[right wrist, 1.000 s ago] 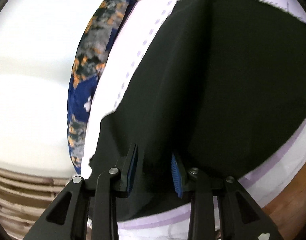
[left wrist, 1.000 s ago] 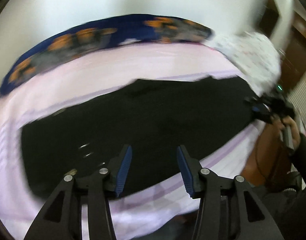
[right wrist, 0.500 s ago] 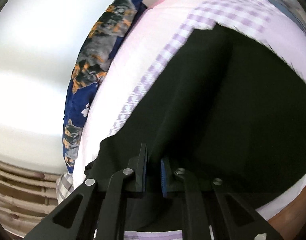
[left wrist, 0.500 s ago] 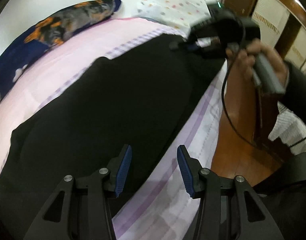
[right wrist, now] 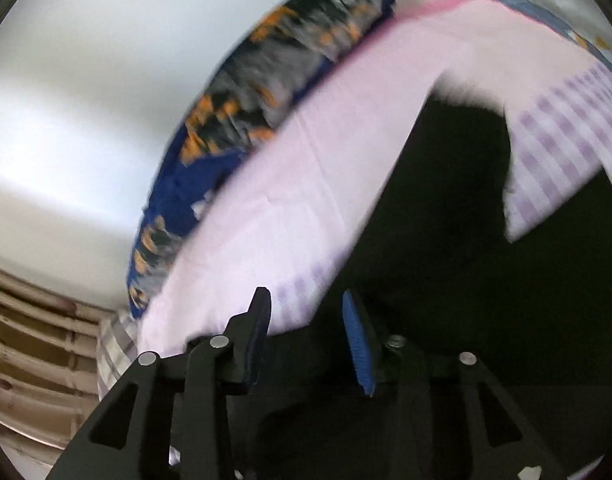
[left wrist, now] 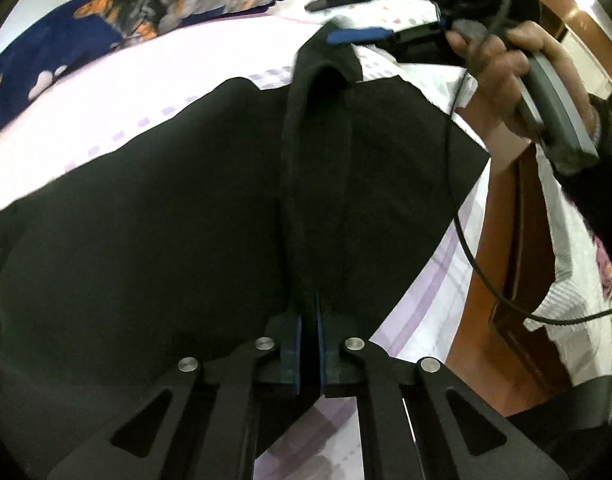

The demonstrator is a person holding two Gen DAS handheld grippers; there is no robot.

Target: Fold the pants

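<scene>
Black pants (left wrist: 154,216) lie spread on a pink bedsheet (left wrist: 186,68). My left gripper (left wrist: 309,344) is shut on the near edge of the pants, and a raised fold (left wrist: 318,184) runs from it up to the right gripper (left wrist: 354,20), seen held in a hand at the top. In the right wrist view the right gripper (right wrist: 306,340) has its jaws apart, with black pants (right wrist: 446,248) around and under the blue pad; that view is blurred. I cannot tell if cloth still hangs from one finger.
A blue and orange patterned pillow (left wrist: 118,12) lies along the far side of the bed by the white wall, also in the right wrist view (right wrist: 266,88). A wooden bed edge (left wrist: 518,260) and a black cable (left wrist: 466,232) are at the right.
My left gripper closed on the pants' near edge. The right gripper, shut half a second ago, has opened and lifted a fold of the pants.
</scene>
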